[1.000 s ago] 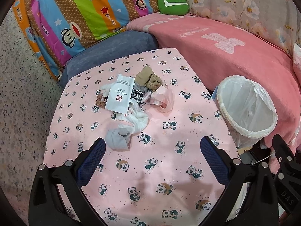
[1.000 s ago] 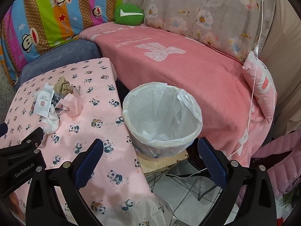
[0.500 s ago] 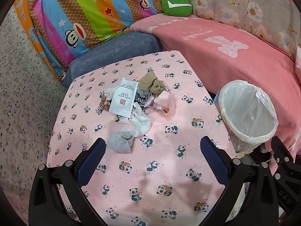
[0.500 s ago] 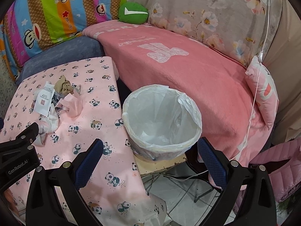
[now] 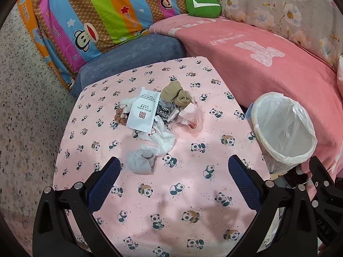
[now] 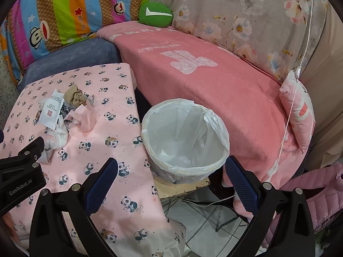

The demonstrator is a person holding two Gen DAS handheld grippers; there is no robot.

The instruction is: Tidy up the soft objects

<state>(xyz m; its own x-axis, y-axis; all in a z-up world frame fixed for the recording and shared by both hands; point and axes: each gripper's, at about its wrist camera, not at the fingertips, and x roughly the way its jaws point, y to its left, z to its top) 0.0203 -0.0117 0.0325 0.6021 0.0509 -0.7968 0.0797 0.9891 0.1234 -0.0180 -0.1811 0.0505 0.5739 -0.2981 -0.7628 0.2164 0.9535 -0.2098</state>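
A heap of soft things lies mid-table on the pink panda cloth [image 5: 171, 192]: a tan sock bundle [image 5: 176, 95], a white hotel packet [image 5: 144, 113], a pink wrapper [image 5: 190, 115], white socks [image 5: 163, 138], a grey sock [image 5: 141, 162] and a brown scrunchie [image 5: 120, 115]. My left gripper [image 5: 172, 171] hovers open above the table's near half, the grey sock just past its left finger. My right gripper [image 6: 170, 175] is open over the bin [image 6: 185, 138] beside the table. The heap [image 6: 64, 111] shows at the left of the right wrist view.
The white-lined bin [image 5: 283, 132] stands on a low stool off the table's right edge. A pink blanket [image 6: 203, 70] covers the sofa behind, with a green cushion [image 6: 155, 12], a striped monkey cover [image 5: 96, 15] and a small pink pillow [image 6: 300, 111]. Tiled floor [image 6: 203, 224] lies below.
Both grippers have drawn back and risen a little, so the heap and bin look smaller and farther. Nothing on the table has moved; both jaws stay open.
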